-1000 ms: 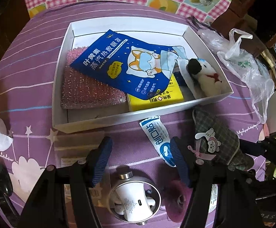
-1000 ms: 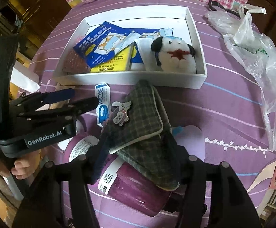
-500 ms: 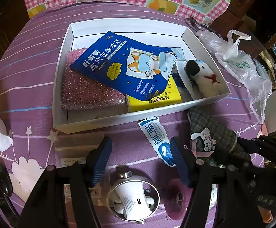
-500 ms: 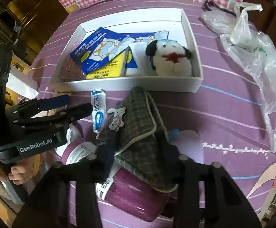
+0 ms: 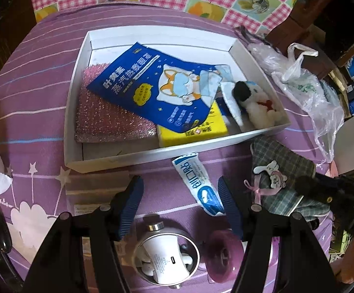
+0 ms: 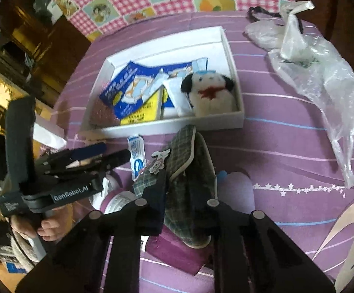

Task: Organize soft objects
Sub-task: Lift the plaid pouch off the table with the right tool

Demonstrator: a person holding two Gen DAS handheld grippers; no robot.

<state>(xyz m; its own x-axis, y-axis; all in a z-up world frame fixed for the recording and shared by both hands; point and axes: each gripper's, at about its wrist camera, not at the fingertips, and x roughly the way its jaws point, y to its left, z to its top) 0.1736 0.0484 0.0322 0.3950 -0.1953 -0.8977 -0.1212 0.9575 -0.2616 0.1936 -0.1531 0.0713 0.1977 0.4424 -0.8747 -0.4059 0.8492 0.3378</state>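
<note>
Clamped on the plaid pouch point(image 6: 189, 171), the right gripper point(image 6: 179, 195) has its jaws just closed in from wide, and the checked fabric is squeezed between them, its far end drooping toward the white box point(image 6: 235, 119); a small cartoon dog charm point(image 6: 158, 162) hangs off the pouch's side. To its left the left gripper point(image 5: 180, 202) hangs with its blue-padded jaws well apart and nothing between them, over the bare cloth just in front of the box. Underneath everything lies the purple striped tablecloth point(image 5: 30, 92), and the shallow white box sits in the middle of it. Inside, from big to small: a blue eye-mask packet point(image 5: 152, 90) lies tilted across a glittery pink sponge pad point(image 5: 103, 122) and a yellow packet point(image 5: 194, 128), and a black-eared white plush dog point(image 5: 257, 105) sits in the near right corner, leaning on the wall. Off to the right of the box a crumpled clear plastic bag point(image 6: 318, 73) sprawls on the cloth. Near the grippers lie a purple bottle point(image 6: 177, 249) on its side under the pouch, a round metal case with white earbuds point(image 5: 167, 258) and a small blue-and-white sachet point(image 5: 196, 183) just in front of the box wall. A person's hand point(image 6: 47, 224) grips the left tool's handle.
</note>
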